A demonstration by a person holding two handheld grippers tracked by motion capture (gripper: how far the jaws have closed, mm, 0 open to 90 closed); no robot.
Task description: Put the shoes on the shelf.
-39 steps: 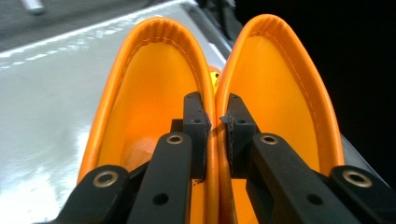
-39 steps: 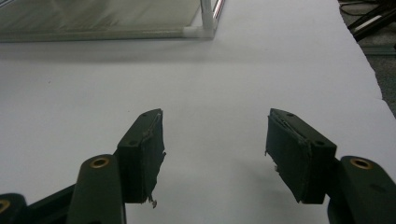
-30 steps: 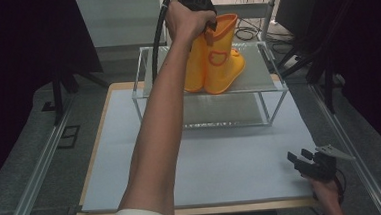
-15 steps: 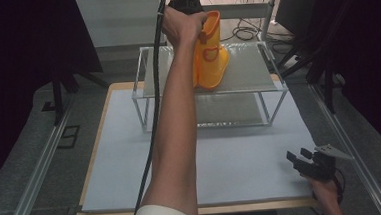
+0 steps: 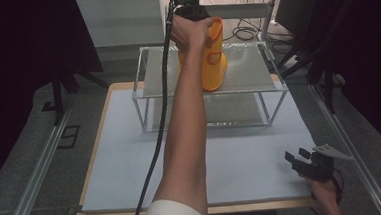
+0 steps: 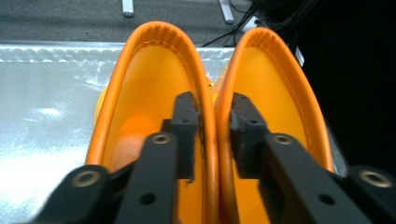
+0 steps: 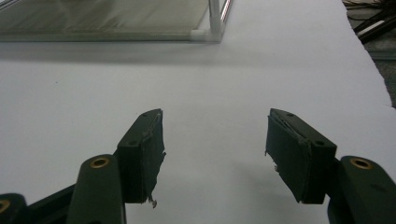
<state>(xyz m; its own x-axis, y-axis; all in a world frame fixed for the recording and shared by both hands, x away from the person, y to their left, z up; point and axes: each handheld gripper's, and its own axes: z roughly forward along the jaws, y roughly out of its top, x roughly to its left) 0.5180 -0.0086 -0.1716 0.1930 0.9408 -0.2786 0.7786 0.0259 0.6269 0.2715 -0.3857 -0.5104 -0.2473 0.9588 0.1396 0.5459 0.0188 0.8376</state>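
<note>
Releasing yellow boots [image 5: 214, 56] onto shelf top [image 5: 249, 71], upper centre of frame; left gripper [image 6: 215, 135] jaws just opening, straddling touching cuffs, pads barely apart. Lifting straight out advisable, avoiding tipping.

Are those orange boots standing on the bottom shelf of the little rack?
No, the orange boots stand on the top shelf of the rack, with the lower shelf beneath them.
</note>
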